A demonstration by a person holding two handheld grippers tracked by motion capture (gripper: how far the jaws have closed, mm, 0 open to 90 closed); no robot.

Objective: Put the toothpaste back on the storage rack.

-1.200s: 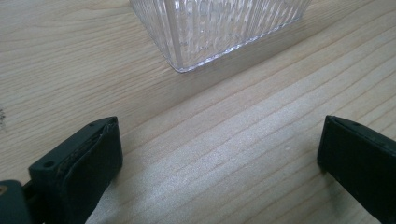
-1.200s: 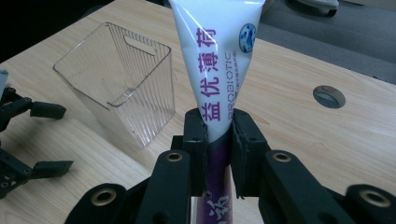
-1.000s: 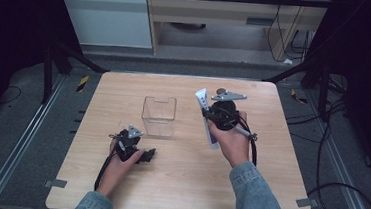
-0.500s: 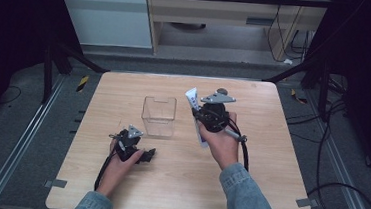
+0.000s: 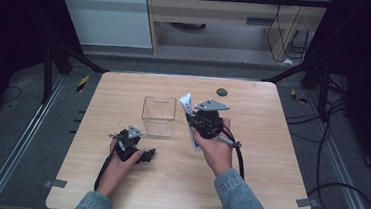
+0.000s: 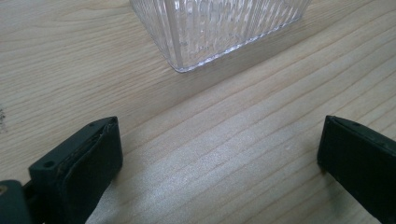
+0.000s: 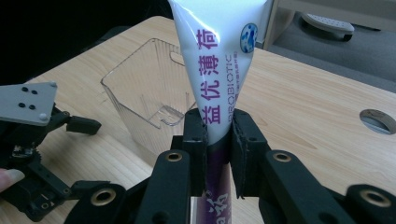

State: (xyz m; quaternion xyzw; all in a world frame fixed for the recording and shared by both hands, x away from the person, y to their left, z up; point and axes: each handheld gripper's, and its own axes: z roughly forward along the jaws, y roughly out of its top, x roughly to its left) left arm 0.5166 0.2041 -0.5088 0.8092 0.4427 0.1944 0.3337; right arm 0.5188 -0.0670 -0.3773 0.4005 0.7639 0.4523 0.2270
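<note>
L gripper (image 5: 142,154) sits low on the table (image 5: 267,191) at the near left, jaws wide, nothing between them. Just beyond it stands a clear plastic box (image 5: 158,116), upright, w/ open top. R gripper (image 7: 218,135) is to the right of the box, jaws clamped on a white tube (image 7: 217,60) w/ purple print. The tube's flat crimped end points up and toward the box rim, not inside it.
</note>
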